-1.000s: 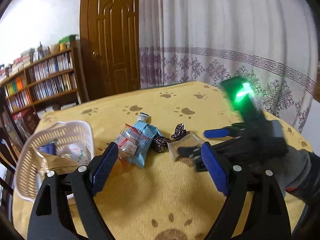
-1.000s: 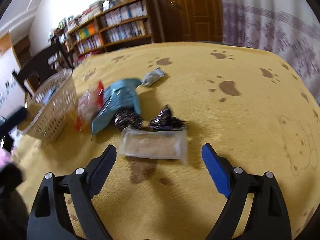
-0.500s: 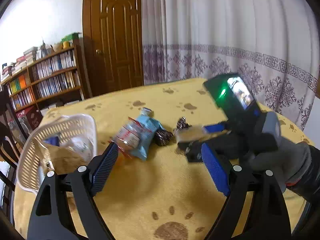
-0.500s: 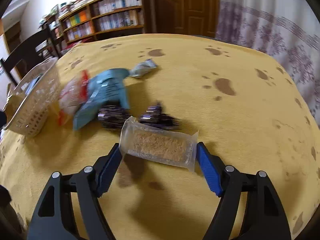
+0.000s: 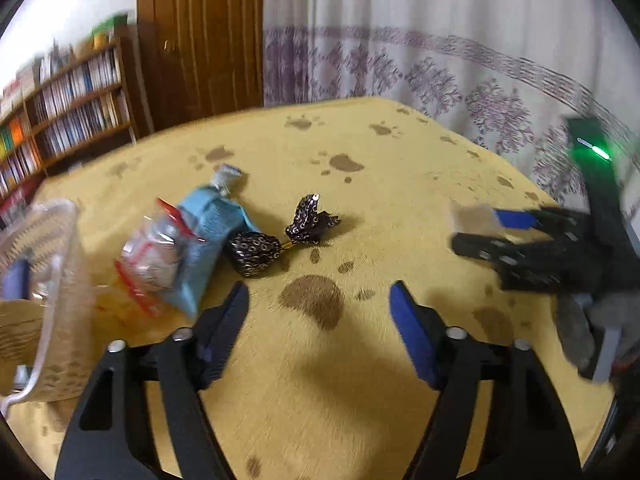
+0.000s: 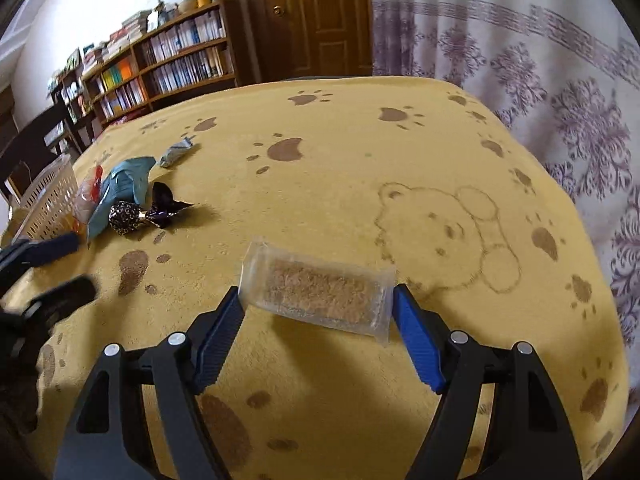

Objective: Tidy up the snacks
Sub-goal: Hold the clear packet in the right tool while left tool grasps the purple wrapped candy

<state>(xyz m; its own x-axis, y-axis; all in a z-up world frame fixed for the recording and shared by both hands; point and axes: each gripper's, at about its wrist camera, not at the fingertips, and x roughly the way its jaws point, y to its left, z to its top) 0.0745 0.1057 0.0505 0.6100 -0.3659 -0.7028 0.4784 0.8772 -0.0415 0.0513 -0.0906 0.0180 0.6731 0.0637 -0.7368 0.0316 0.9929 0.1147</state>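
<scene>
Right tongs (image 6: 316,308) clamp a clear packet (image 6: 320,290) of tan, crumbly bar by its two short ends, lifted off the yellow paw-print desk (image 6: 360,168); its shadow falls on the cloth below. In the left wrist view the same packet (image 5: 474,220) shows blurred at far right between the right tongs' blue pads, with a grey-gloved hand (image 5: 600,312) behind them. Left tongs (image 5: 320,312) stand wide, nothing between the pads, hovering over a brown paw mark. Just ahead of them lie the remaining snacks: a dark patterned candy (image 5: 254,250) touching a second dark twisted wrapper (image 5: 310,222), a light-blue pouch (image 5: 208,236) beside them, and a clear red-trimmed bag (image 5: 154,256) overlapping the pouch on its left. A small grey-blue sachet (image 5: 227,174) sits at the pouch's far end; touching or apart is hard to tell through the blur. White slotted basket (image 5: 60,280) stands at the desk's left edge, just beside the red-trimmed bag, with some items inside, too smeared to name. Packet is well apart from the basket, on the opposite side of the snack pile. Bookshelf (image 6: 160,60), brown door (image 6: 316,16) and patterned curtain (image 6: 540,60) behind.
</scene>
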